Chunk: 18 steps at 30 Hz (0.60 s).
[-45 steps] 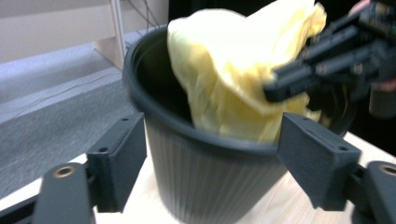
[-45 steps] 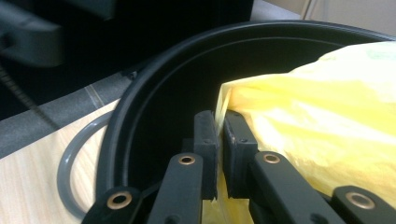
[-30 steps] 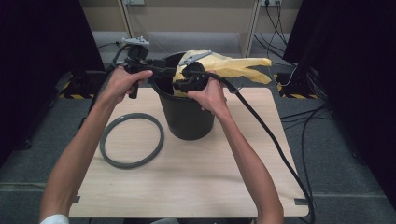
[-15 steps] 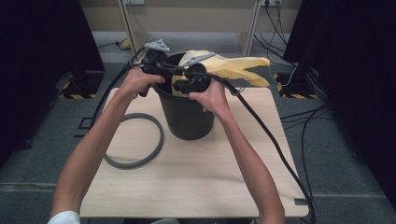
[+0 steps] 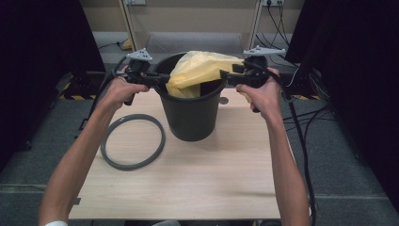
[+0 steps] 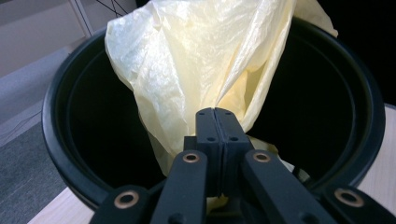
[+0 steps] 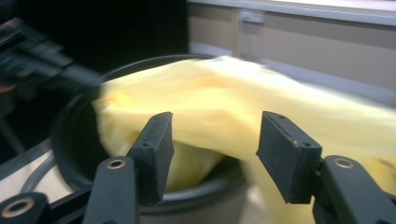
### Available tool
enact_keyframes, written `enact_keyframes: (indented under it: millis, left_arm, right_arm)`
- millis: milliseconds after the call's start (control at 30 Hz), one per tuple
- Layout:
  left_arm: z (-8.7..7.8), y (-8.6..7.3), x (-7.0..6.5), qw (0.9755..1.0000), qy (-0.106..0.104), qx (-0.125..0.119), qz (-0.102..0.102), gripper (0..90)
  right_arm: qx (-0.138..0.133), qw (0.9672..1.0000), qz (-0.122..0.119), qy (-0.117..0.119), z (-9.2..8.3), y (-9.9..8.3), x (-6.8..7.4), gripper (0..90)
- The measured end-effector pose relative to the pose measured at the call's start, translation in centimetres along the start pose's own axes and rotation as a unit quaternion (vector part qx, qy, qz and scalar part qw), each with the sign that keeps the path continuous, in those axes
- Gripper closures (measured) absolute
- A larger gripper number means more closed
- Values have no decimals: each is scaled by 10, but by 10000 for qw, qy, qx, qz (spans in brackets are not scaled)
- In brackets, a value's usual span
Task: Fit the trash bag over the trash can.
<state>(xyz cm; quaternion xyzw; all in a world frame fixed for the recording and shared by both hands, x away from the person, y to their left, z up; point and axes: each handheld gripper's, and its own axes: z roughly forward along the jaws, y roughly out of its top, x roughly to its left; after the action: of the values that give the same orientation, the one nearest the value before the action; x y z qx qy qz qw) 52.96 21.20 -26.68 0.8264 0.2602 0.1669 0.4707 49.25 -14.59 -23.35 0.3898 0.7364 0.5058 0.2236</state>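
Note:
A black bin [image 5: 190, 117] stands on the wooden table [image 5: 211, 179], with a yellow plastic bag [image 5: 202, 70] bunched in its mouth and rising over the far rim. My left gripper [image 5: 162, 79] reaches in over the bin's left rim. In the left gripper view its jaws [image 6: 216, 121] are pressed together on a fold of the bag [image 6: 196, 60] above the bin's dark inside [image 6: 51, 140]. My right gripper [image 5: 225, 75] is at the right rim, pointing inward. It [image 7: 215, 140] is open, with the blurred bag [image 7: 224, 93] stretched just beyond its jaws.
A grey ring [image 5: 106, 146] lies flat on the table to the left of the bin. Cables [image 5: 301, 141] trail off the right side. Dark curtains flank the table, with grey floor around it and a low shelf behind.
Both hands have moved apart to opposite sides of the bin. The right hand has gone from above the bin to its right rim. The bag now sits bunched over the bin's mouth instead of trailing right.

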Motion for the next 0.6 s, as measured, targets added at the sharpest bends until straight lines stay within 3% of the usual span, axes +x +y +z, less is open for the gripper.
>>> enact_keyframes:
  millis: [200,400,467,600]
  left_arm:
    - [1,-2,-3,10000,-21,9,29,882]
    - [1,-1,-7,9997,-9,156,209,854]
    - [-1,3,-8,9995,45,129,269,791]
    - [-2,20,-13,9993,80,-50,375,569]
  right_arm:
    - [-84,9986,180,-496,-7,0,-20,292]
    - [-149,9960,605,-642,-7,6,-31,256]
    - [-162,9951,690,-693,-7,8,-34,244]
    - [-18,9959,646,-638,0,6,-32,267]
